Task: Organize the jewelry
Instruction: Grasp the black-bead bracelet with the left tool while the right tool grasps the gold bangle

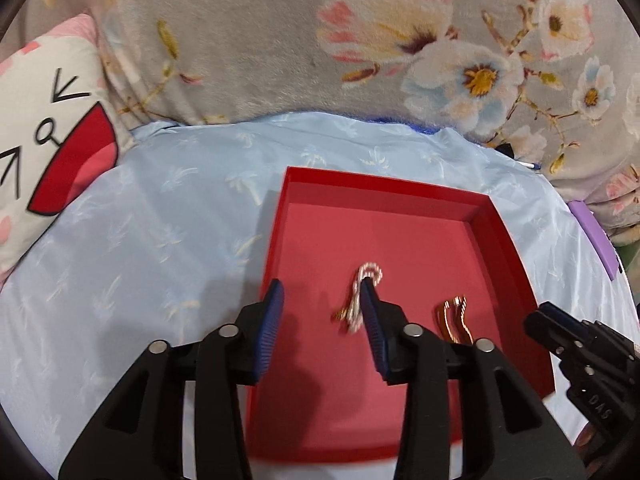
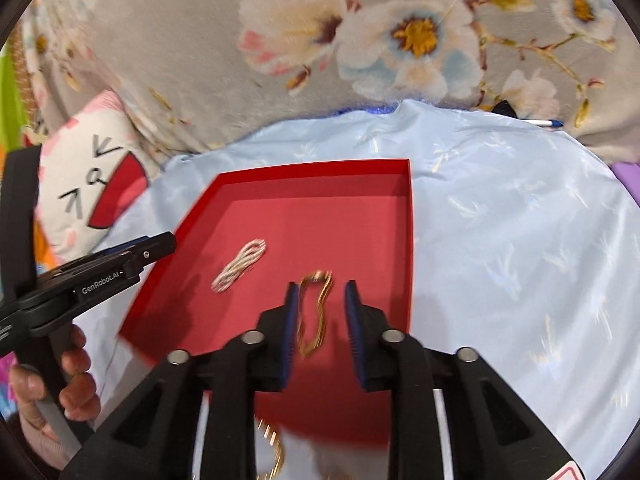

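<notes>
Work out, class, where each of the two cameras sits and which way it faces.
Left wrist: on the left gripper, looking forward and down into the red tray at the silver chain; own open fingers show.
Right wrist: on the right gripper, over the gold chain; own fingers, the person's hand.
Shared: tray, both chains, blue cloth.
</notes>
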### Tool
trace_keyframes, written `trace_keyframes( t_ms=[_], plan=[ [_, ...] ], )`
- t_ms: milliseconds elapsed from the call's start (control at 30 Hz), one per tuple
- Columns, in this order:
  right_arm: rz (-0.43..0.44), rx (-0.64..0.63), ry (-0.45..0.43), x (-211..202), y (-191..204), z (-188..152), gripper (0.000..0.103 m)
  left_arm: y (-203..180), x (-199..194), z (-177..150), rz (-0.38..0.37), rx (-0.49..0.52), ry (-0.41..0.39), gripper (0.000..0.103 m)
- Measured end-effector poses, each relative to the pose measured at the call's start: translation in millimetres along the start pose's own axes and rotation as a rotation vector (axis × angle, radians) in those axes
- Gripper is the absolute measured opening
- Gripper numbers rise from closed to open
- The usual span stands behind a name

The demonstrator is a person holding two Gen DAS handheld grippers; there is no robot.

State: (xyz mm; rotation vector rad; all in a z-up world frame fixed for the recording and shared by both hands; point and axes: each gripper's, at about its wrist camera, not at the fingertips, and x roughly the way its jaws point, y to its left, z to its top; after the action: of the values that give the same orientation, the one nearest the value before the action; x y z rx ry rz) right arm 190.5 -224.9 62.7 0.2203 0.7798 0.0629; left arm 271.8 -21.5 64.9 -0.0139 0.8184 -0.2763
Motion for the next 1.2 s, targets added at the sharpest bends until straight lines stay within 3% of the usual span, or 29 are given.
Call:
trace_keyframes(
  t_ms=[67,367,500,567,700,1000,1100,1133,1167,1200],
  plan=[
    [0.016,-0.005,-0.019,-24,2,-18,0.035,4,-21,-18,-0.007,-0.004,-0.01,0.056],
    [0.022,-0.013,-0.018,-76,14,-102,0.049,10,-76,-100,0.074,0.005,-0.009,0.07],
    [0.037,-0.012,0.014,-74,18,-121,0.049,15,-83,-131,0.072,-0.025,0.011,0.07],
    [0.05,-0.019,0.029,-67,23,-123,0.049,18,-83,-143,0.054,-0.045,0.019,0.077],
    [0.023,-0.059,0.047,-47,40,-121,0.068,19,-84,-158,0.074,-0.038,0.003,0.087],
    [-0.069,-0.104,0.124,8,71,-110,0.068,38,-83,-165,0.15,-0.061,-0.006,0.088],
    [-0.098,-0.122,0.127,13,76,-109,0.068,41,-82,-166,0.126,-0.067,0.001,0.088],
    [-0.106,-0.123,0.13,15,76,-109,0.065,42,-82,-165,0.121,-0.067,0.0,0.088],
    [-0.119,-0.124,0.125,15,76,-109,0.056,41,-81,-165,0.12,-0.062,0.0,0.088],
    [-0.124,-0.128,0.123,15,76,-109,0.055,40,-81,-166,0.118,-0.058,0.001,0.088]
  ],
)
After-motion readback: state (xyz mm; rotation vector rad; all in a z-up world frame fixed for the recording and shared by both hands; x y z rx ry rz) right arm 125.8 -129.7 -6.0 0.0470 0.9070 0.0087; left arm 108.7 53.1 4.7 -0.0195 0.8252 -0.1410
